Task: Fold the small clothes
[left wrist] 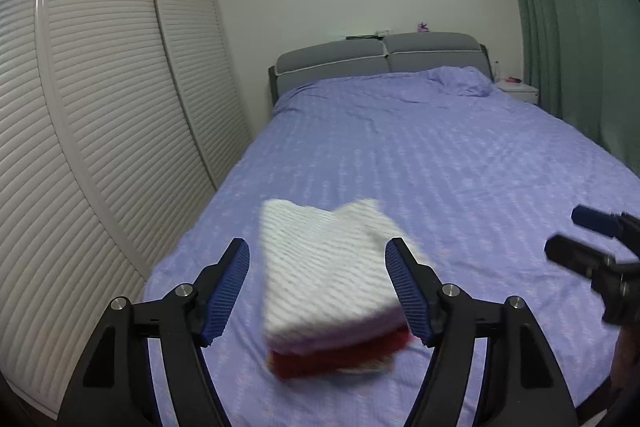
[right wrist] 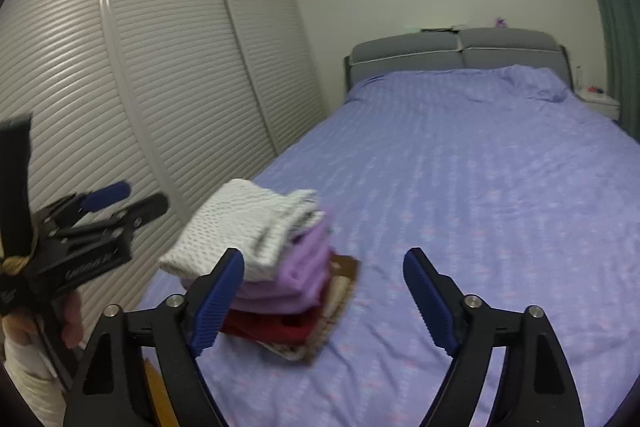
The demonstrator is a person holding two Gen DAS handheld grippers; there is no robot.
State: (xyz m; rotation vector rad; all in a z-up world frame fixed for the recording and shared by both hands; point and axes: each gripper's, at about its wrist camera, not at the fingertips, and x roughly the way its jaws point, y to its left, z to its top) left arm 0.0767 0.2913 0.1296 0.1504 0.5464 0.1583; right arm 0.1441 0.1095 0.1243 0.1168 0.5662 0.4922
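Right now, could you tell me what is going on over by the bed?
A person is folding small clothes with a handheld gripper in each hand. A stack of folded clothes sits near the foot of the bed, with a white knitted piece on top, purple ones under it and a red one lower down. The left gripper and right gripper both stand open and hold nothing; the stack rests on its own.
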